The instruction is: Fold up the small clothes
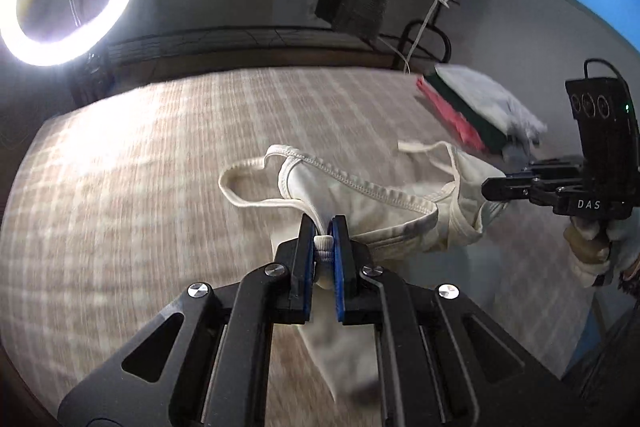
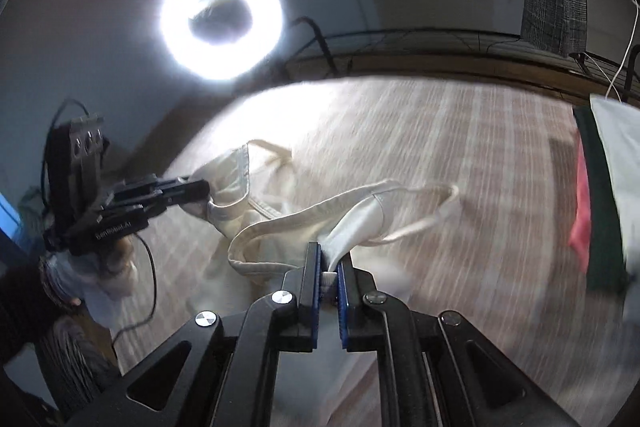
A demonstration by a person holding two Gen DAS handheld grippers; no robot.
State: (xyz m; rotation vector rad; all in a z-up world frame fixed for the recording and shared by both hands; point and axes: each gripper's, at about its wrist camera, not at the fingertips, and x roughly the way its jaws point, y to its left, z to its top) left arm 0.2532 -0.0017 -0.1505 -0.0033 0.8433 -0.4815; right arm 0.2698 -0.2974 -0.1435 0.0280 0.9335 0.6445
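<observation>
Currently the top (image 1: 384,203), a cream strappy garment, hangs stretched between both grippers just above the table (image 1: 140,155); lower fabric droops under the left fingers and whether it touches the table I can't tell.

Left gripper (image 1: 323,227): fingers nearly closed, pinching a bunched seam/strap end. Right gripper (image 2: 330,263): same, fingers almost together on a thin fold of the top's other side. In the left view the right one bites the far edge of the cloth.

Risks, my read:
- Both grips sit on narrow edges. A pull apart to flatten could slip the fabric out, more likely on the right, where less cloth is between the pads.
- Loose straps (image 1: 248,183) dangle free; laid down as is, they could tuck under the body and spoil the fold.
- Frames are motion-blurred, so this looks fast; a swing could twist the top.
- Folded stack (image 1: 480,107) lies near the right side; a wide sweep could knock it.
</observation>
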